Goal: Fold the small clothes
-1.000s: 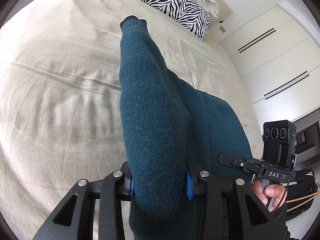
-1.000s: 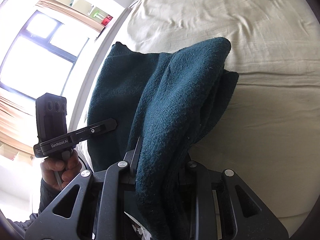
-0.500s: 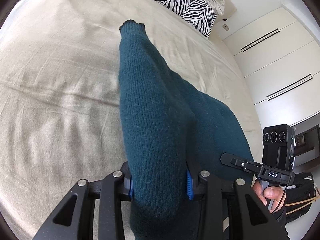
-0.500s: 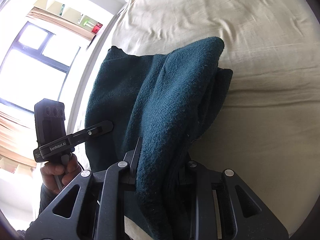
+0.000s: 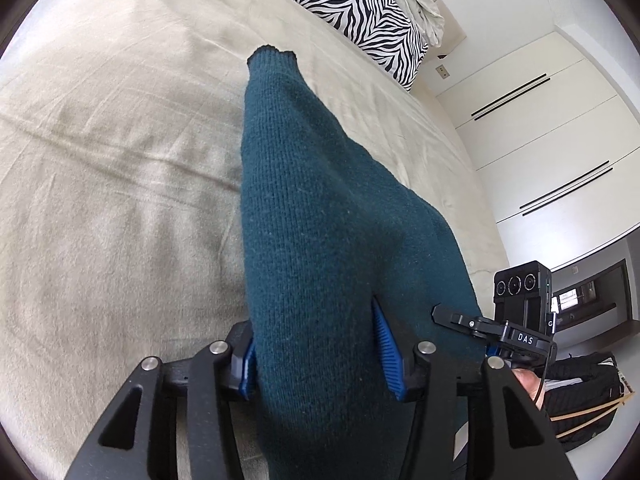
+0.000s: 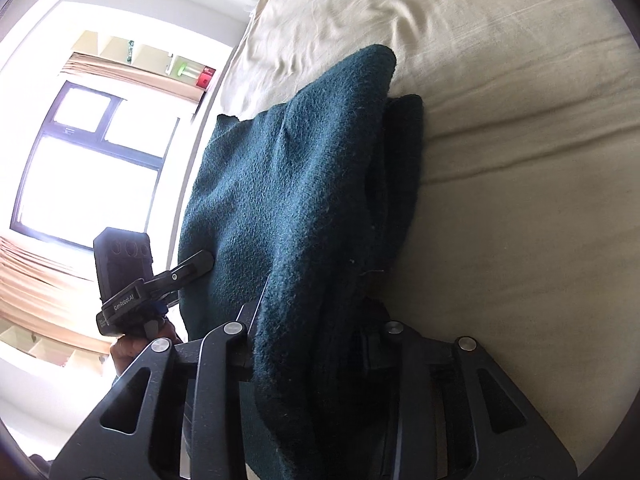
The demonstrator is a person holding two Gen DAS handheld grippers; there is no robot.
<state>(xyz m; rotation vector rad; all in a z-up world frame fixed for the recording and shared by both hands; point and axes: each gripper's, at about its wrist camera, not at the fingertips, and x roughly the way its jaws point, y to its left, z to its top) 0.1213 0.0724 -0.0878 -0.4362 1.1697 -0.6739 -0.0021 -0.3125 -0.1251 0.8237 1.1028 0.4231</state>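
A dark teal knit sweater (image 5: 320,220) lies folded lengthwise on the beige bed (image 5: 100,160), its cuff end pointing away. My left gripper (image 5: 316,352) has the near end between its fingers. Its jaws are opening, and the blue pad (image 5: 386,344) on the right now shows its face, free of the cloth. In the right wrist view the sweater (image 6: 300,180) is a thick folded bundle, and my right gripper (image 6: 312,332) holds its near end. Those jaws are opening too, though the cloth still fills the gap. Each view shows the other gripper beside the sweater (image 5: 460,320) (image 6: 196,264).
A zebra-striped pillow (image 5: 360,12) lies at the head of the bed. White wardrobe doors (image 5: 560,140) stand to the right, with a black bag (image 5: 580,400) on the floor below them. A bright window (image 6: 80,160) is on the left side.
Both grippers have come down toward the bed with the sweater. The jaws of both stand wider, and the left gripper's right blue pad has come off the cloth.
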